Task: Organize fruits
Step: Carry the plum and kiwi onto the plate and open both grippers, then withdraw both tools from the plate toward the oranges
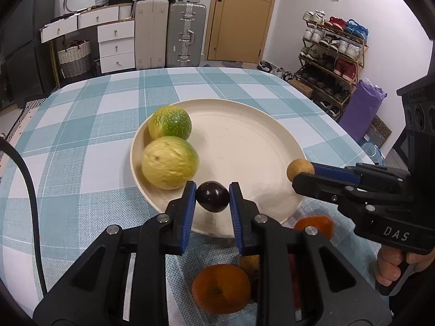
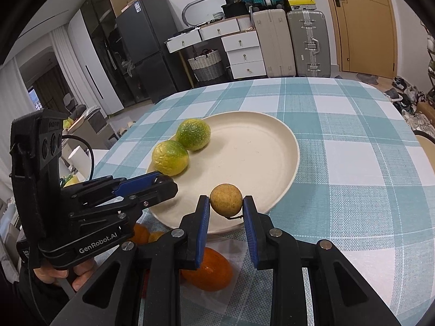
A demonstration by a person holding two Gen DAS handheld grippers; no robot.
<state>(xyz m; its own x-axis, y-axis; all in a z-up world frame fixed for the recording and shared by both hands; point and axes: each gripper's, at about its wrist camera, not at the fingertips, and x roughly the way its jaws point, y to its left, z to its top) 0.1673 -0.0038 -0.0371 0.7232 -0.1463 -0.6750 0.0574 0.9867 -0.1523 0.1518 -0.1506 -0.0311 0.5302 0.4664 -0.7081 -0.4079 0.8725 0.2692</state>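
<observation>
Across the whole table lies a teal-and-white checked cloth (image 1: pixel 81 125), and on it sits a wide cream plate (image 1: pixel 244 146), shallow and round. On the plate's left side two green-yellow round fruits rest touching one another: the nearer, paler one (image 1: pixel 170 161) and the greener one (image 1: pixel 170 122) just behind it, both close to the rim. Nearer the cameras than the plate, on the cloth, lies a small heap of fruit, with a large orange (image 1: pixel 220 288) foremost and another orange fruit (image 1: pixel 315 224) partly hidden behind the gripper arm; a yellowish fruit shows between them, too covered to name. From the right wrist view the left gripper (image 2: pixel 163 183) reaches in from the left over the near rim of the plate, with the fingers of the hand (image 2: pixel 78 274) under its handle. That left gripper (image 1: pixel 212 197) is clamped on a small dark plum (image 1: pixel 212 196), held between its blue pads above the plate's near edge. The right gripper (image 2: pixel 226 203) is likewise closed on a small tan round fruit (image 2: pixel 226 199), its short stem sticking out below, held over the plate's near rim; in the left wrist view the same fruit (image 1: pixel 300 169) sits at the plate's right edge.
</observation>
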